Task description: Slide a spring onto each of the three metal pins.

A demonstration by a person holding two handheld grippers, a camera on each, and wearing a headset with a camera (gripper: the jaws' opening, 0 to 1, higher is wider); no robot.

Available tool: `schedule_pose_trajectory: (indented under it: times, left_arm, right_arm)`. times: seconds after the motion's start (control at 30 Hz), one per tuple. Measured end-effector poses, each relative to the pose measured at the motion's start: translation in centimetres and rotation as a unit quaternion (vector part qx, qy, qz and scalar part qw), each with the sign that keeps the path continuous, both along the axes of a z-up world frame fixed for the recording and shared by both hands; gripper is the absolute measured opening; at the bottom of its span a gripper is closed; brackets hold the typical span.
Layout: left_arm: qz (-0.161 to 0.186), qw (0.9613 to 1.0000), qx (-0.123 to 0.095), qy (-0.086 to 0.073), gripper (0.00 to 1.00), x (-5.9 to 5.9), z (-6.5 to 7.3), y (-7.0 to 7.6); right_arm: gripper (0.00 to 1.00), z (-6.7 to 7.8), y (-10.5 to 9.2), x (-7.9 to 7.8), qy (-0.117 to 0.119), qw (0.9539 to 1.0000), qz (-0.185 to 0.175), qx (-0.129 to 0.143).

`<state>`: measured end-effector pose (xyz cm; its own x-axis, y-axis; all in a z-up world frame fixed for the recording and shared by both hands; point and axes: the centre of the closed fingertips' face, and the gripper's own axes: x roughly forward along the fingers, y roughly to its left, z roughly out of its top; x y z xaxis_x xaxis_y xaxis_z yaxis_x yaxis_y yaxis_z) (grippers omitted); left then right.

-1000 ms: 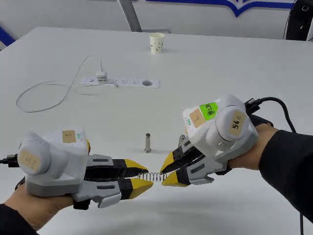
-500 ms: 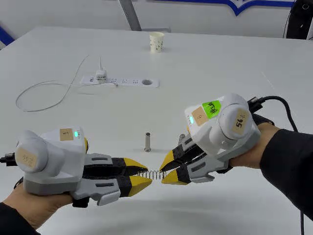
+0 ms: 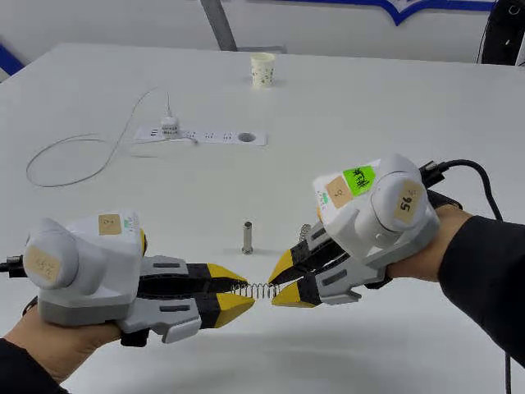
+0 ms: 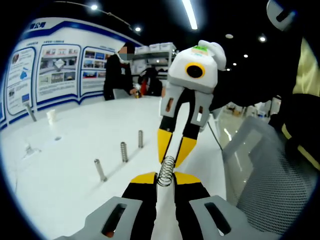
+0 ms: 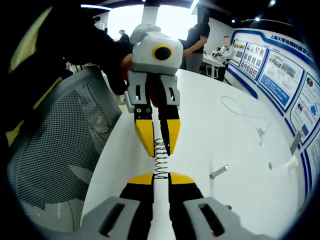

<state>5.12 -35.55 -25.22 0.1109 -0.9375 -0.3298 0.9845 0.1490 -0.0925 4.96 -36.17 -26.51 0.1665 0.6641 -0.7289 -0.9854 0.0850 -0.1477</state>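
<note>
Two grippers share one spring (image 3: 256, 290). The left gripper (image 3: 239, 295) pinches one end and the right gripper (image 3: 281, 286) pinches the other. The coil hangs level between the yellow tips, off the table (image 3: 369, 107) and just in front of the bare pin (image 3: 248, 238).

From where I stand, the handover looks like the risky bit. If one side lets go while the other holds only the last coil, the spring could flick away or drop and roll. Pulling apart would stretch it; squeezing harder might crush it so it won't slip over the pin. I can't tell whether that upright pin is fixed, so a clumsy approach might tip it. In the left gripper view, the middle pin (image 4: 123, 151) and far pin (image 4: 140, 138) seem to be sleeved already.
</note>
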Motion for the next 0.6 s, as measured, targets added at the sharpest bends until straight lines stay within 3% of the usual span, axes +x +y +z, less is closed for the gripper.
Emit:
schedule_pose_trajectory:
  times: [0.6]
  left_arm:
    - [-0.009, 0.9999, 0.006, -0.010, 0.11, -0.10, 0.32, -0.49]
  right_arm:
    - [0.11, -0.89, -0.05, 0.06, 0.002, 0.9999, 0.000, -0.015]
